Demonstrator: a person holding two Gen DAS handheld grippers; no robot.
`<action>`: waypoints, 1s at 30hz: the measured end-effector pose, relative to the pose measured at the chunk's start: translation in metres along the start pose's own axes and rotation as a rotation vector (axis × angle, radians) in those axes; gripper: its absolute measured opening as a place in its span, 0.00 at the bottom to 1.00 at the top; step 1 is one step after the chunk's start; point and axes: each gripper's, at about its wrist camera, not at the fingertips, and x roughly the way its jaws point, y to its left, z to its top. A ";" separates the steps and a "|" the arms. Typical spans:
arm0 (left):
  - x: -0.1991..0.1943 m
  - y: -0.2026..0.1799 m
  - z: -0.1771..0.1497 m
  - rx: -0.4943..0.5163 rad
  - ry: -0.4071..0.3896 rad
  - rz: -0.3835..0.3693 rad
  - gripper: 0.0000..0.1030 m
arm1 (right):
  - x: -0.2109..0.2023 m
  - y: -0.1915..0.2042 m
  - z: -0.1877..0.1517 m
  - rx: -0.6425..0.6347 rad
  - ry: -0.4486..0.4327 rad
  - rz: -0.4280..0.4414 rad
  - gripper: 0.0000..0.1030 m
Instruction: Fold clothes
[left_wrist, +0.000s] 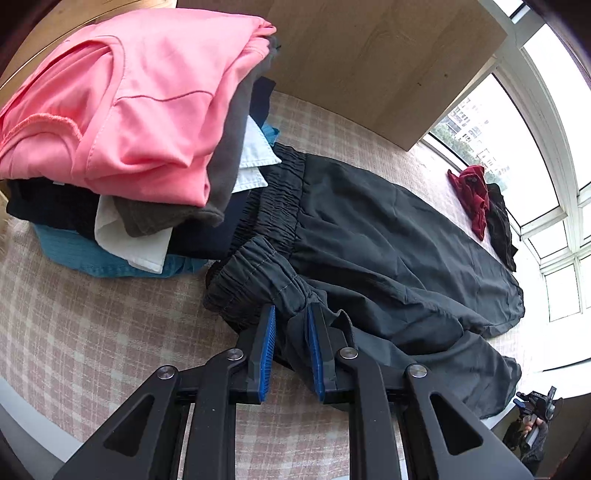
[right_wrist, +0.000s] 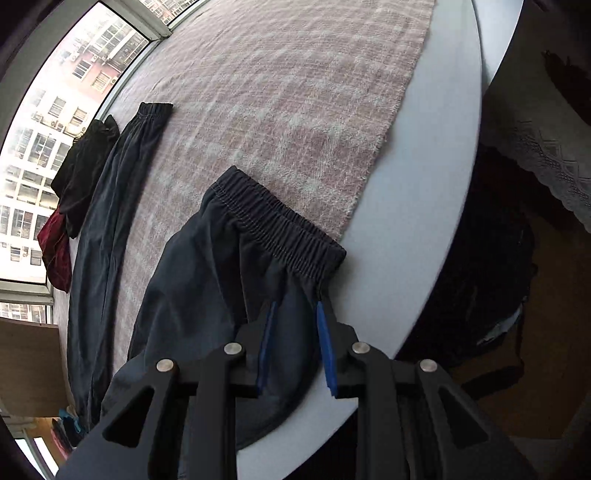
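Observation:
Dark grey trousers (left_wrist: 388, 229) lie spread on a pink plaid bedspread (left_wrist: 92, 332). Their wide elastic waistband (left_wrist: 280, 192) rests against a stack of folded clothes. My left gripper (left_wrist: 291, 321) is shut on a bunch of trouser fabric just below an elastic cuff (left_wrist: 255, 273). In the right wrist view another elastic band of the trousers (right_wrist: 275, 221) lies at the bedspread's edge. My right gripper (right_wrist: 295, 325) hangs just behind it, jaws open, with loose trouser cloth lying between the blue pads (right_wrist: 327, 343). A second cuff (right_wrist: 155, 109) lies farther off.
A stack of folded clothes topped by a pink garment (left_wrist: 129, 103) stands left of the trousers. A red garment (left_wrist: 472, 195) and a black one (left_wrist: 498, 221) lie by the window. A wooden board (left_wrist: 369, 55) is behind. The white bed edge (right_wrist: 424, 184) drops to the floor.

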 end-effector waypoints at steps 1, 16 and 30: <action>0.001 -0.002 0.000 0.008 0.004 -0.003 0.16 | 0.002 0.000 -0.001 -0.003 0.000 -0.007 0.22; 0.009 0.001 -0.006 0.014 0.033 -0.016 0.16 | 0.021 0.019 -0.006 -0.168 -0.005 -0.071 0.23; -0.001 0.007 0.004 -0.032 -0.014 -0.041 0.16 | -0.051 0.055 0.033 0.030 -0.127 0.374 0.02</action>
